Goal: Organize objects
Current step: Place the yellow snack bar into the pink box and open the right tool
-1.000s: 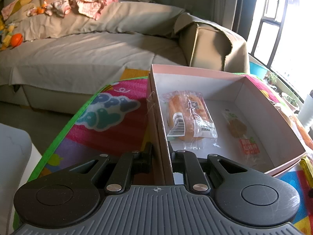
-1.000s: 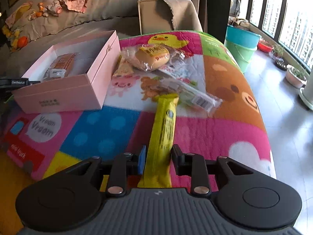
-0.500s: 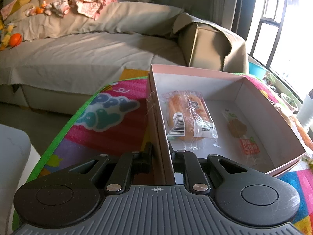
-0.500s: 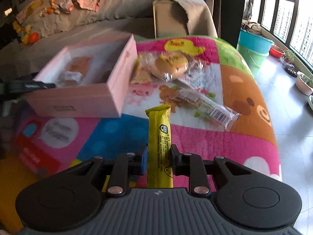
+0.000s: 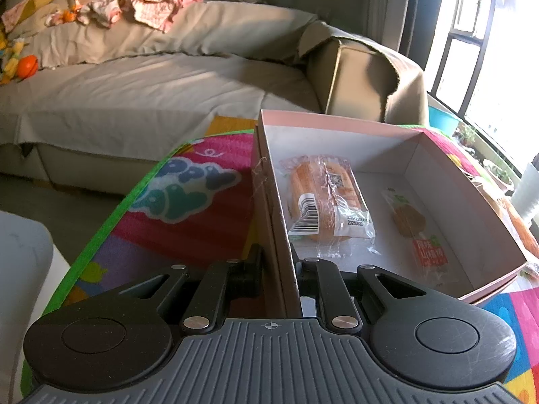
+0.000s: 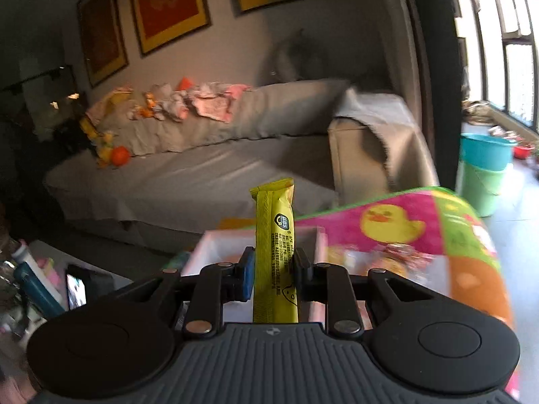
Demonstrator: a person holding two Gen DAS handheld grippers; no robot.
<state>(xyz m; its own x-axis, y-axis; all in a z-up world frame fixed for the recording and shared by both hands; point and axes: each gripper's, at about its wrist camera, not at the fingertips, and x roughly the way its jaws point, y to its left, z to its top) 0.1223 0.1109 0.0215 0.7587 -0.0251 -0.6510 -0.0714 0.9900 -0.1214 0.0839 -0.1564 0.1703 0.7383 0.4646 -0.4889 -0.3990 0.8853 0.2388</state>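
Note:
A pink box (image 5: 337, 124) with a white inside lies on the colourful mat. It holds an orange bread packet (image 5: 325, 202) and a thin snack packet (image 5: 414, 232). My left gripper (image 5: 278, 262) is shut on the box's near left wall. My right gripper (image 6: 273, 269) is shut on a yellow snack bar (image 6: 274, 235) and holds it upright in the air, just before the box (image 6: 215, 249). More wrapped snacks (image 6: 394, 256) lie on the mat right of the box.
The colourful play mat (image 5: 188, 202) covers the table (image 6: 421, 222). A grey covered sofa (image 5: 151, 91) stands behind, with clothes and toys on its back. A teal and a green bucket (image 6: 481, 175) stand by the window. A white object (image 5: 23, 262) is at the left.
My right gripper has lifted the yellow bar off the mat and swung up and left toward the box; the view now tilts up to the sofa and wall. My left gripper has not moved.

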